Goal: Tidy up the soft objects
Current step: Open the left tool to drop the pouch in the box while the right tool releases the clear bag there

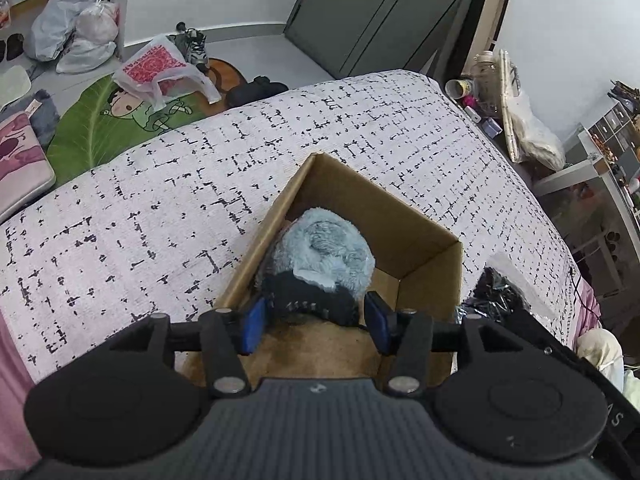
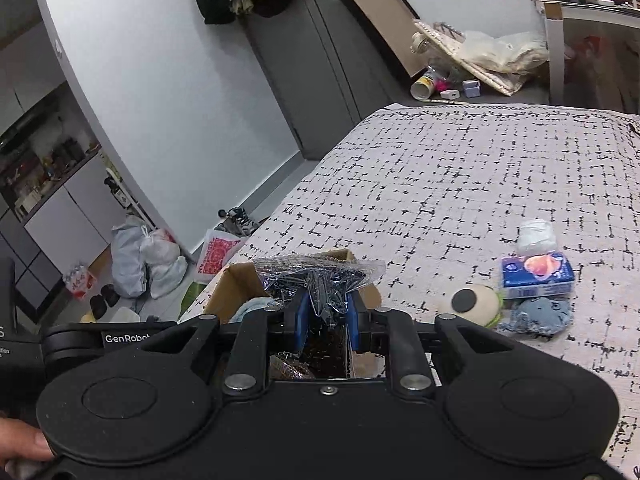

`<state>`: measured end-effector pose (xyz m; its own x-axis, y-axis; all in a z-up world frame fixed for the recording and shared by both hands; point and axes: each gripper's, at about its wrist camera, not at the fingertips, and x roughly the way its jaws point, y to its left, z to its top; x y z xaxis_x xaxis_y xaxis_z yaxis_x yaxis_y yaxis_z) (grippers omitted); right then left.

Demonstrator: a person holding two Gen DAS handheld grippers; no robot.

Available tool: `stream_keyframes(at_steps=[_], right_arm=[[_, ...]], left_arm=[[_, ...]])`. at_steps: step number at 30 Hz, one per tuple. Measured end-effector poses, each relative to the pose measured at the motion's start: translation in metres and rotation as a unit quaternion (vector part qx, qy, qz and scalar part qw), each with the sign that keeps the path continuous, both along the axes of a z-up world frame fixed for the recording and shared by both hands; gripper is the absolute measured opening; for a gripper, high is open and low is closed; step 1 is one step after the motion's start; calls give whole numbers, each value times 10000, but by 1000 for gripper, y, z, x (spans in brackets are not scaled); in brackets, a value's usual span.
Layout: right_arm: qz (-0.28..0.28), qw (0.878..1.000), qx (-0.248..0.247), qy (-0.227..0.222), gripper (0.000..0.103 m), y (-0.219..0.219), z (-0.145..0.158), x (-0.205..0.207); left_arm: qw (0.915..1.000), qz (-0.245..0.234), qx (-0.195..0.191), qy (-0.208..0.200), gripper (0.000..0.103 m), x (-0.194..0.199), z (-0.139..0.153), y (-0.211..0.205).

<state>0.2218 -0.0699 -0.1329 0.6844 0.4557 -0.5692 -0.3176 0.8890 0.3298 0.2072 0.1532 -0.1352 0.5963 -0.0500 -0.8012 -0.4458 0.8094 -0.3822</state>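
Note:
An open cardboard box stands on the patterned bed cover. Inside it a fluffy light-blue soft item lies behind a black soft item. My left gripper reaches into the box, open, its blue pads either side of the black item with a gap at the right pad. My right gripper is shut on a clear plastic bag of dark contents, held over the box's edge. The same bag shows to the right of the box in the left wrist view.
On the bed to the right lie a white bundle, a blue tissue pack, a cream plush with a black spot and a blue cloth. Plastic bags and shoes lie on the floor beyond the bed.

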Motion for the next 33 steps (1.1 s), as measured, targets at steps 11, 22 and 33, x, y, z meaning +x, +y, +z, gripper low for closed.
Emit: stream_keyframes(at_steps=[11,22,33], right_arm=[[144,9991,402,-46,30,5,5,4],[-24,9984,566,23,68,-18,21,-5],[-196,9982,565,34,94,-55,42,-14]], left_arm=[[9996,-145,205,88,67,4,11,-8],[9982,-272,536,-53,83,-6,32,-30],[9964,-146,742,-386,88,-17,61,-59]])
